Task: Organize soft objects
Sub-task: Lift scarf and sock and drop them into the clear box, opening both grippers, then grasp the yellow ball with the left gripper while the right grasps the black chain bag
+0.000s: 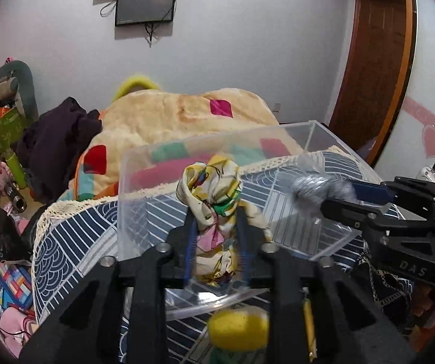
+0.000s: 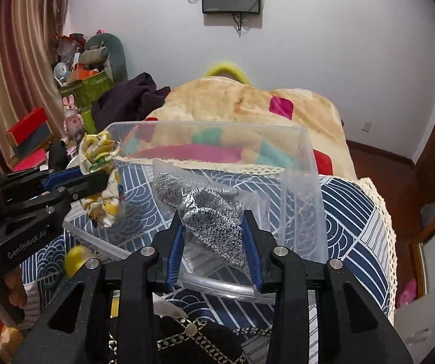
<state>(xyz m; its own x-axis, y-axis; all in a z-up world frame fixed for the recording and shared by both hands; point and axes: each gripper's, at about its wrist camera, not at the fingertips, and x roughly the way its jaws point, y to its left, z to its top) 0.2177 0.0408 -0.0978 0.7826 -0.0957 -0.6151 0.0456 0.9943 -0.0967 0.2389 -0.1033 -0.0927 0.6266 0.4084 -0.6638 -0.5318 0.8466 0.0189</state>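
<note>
A clear plastic box (image 1: 296,130) stands on the blue-and-white patterned bedspread (image 1: 75,236). My left gripper (image 1: 216,212) hangs over the box's near side, open, with a crumpled yellow-and-white printed scarf (image 1: 214,182) standing loosely between its blue pads. In the right wrist view the scarf (image 2: 100,151) sits at the left gripper's tips (image 2: 102,179). My right gripper (image 2: 212,215) is open over the same box (image 2: 205,127), and a grey knitted piece in a clear bag (image 2: 214,227) lies between its jaws. The grey piece (image 1: 317,186) looks blurred in the left wrist view, at the right gripper (image 1: 335,197).
A yellow soft thing (image 1: 238,330) lies just in front of the box. A black bag with gold trim (image 2: 187,333) is nearest me. Beyond the box is a cream quilt (image 2: 247,103) and dark clothes (image 2: 126,97). Clutter fills the floor at left (image 1: 2,273).
</note>
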